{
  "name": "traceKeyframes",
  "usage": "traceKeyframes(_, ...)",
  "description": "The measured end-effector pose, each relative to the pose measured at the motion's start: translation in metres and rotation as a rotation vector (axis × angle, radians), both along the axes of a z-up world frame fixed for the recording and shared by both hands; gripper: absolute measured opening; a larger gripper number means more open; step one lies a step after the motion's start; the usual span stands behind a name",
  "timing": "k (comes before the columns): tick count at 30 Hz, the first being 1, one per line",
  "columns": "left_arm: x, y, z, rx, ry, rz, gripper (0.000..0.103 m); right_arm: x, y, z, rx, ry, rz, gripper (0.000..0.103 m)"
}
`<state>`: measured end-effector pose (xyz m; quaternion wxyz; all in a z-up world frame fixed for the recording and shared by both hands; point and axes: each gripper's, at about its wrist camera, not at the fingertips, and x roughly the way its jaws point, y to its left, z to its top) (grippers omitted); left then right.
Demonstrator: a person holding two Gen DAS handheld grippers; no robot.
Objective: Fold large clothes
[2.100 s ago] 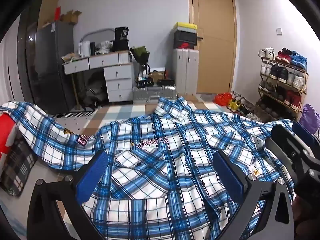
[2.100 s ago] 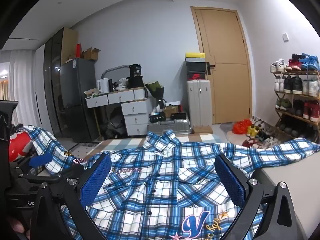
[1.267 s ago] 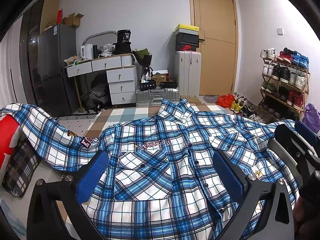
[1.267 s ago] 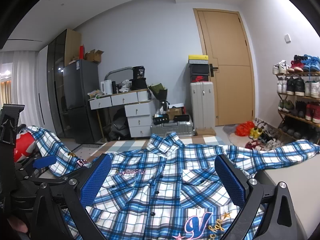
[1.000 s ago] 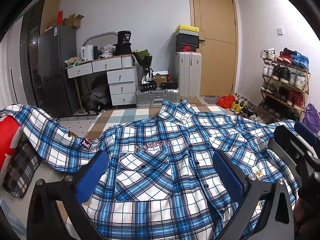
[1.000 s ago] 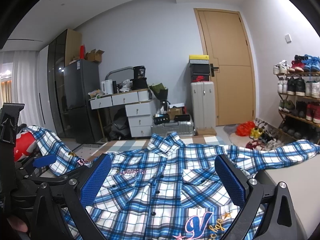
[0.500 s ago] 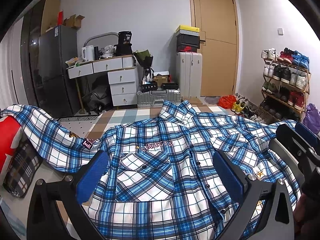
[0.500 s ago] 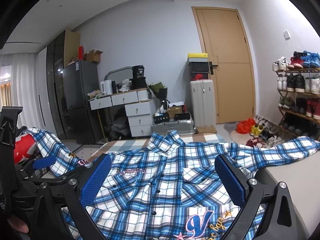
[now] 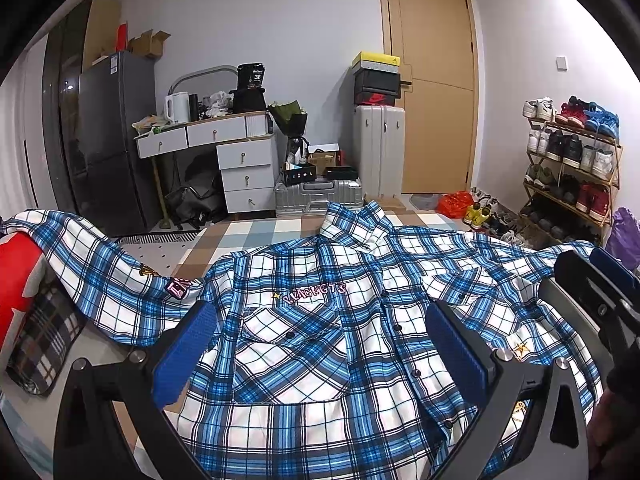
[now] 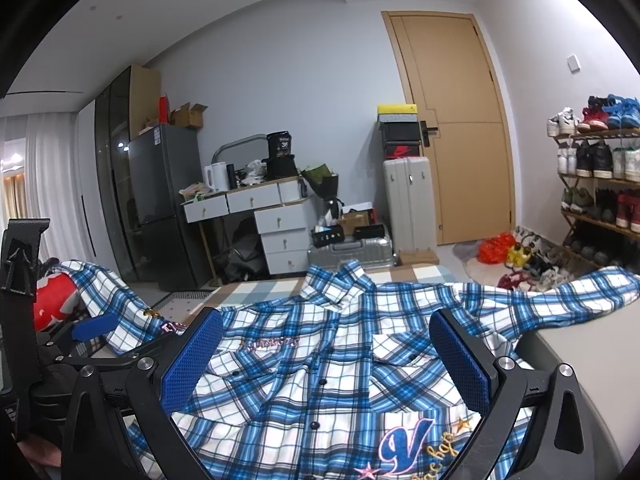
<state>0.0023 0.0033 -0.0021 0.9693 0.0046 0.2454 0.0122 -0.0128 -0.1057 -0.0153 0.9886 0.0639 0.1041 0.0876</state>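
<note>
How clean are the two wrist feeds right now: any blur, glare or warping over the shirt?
Left wrist view: shirt sharp, evenly lit, no glare; fisheye bends the door and the corners go black. Right wrist view: equally sharp, the same warp, with a small light reflection on the fridge only. Left gripper and right gripper pads are crisp, both open.

Pale grey walls meet a white ceiling (image 10: 200, 4), and a tan wooden door (image 9: 434, 92) stands closed in the far wall. Left of it a white upright suitcase (image 9: 379, 148) carries stacked shoe boxes (image 9: 376, 84). A white desk with drawers (image 9: 224, 152) holds a kettle (image 9: 177, 107) and clutter — beside it stands a dark fridge (image 9: 108, 140). A shoe rack (image 9: 572, 168) lines the right wall. The floor seems to bear a checked rug (image 9: 256, 232). Sheer curtains (image 10: 44, 184) hang far left.
</note>
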Motion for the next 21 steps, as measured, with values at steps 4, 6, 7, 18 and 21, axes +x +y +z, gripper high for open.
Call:
traceKeyframes(4, 0.0000, -0.0002, 0.0003, 0.001, -0.001, 0.002, 0.102, -0.0008, 0.0020, 0.0003, -0.015, -0.004, 0.001, 0.103)
traceKeyframes(6, -0.0005, -0.0007, 0.0002, 0.002, 0.000, 0.005, 0.102, -0.0013, 0.0026, 0.0006, -0.020, -0.008, 0.000, 0.103)
traceKeyframes(7, -0.0004, -0.0011, 0.0001, 0.002, 0.001, 0.004, 0.102, -0.0020, 0.0031, 0.0011, -0.021, -0.011, 0.000, 0.103)
traceKeyframes(18, -0.0010, -0.0002, 0.0002, 0.001, 0.003, 0.004, 0.102, -0.0020, 0.0031, 0.0012, -0.015, -0.004, -0.004, 0.103)
traceKeyframes(21, -0.0009, 0.0002, 0.0006, 0.001, 0.003, 0.006, 0.102, -0.0018, 0.0034, 0.0013, -0.017, -0.003, -0.007, 0.103)
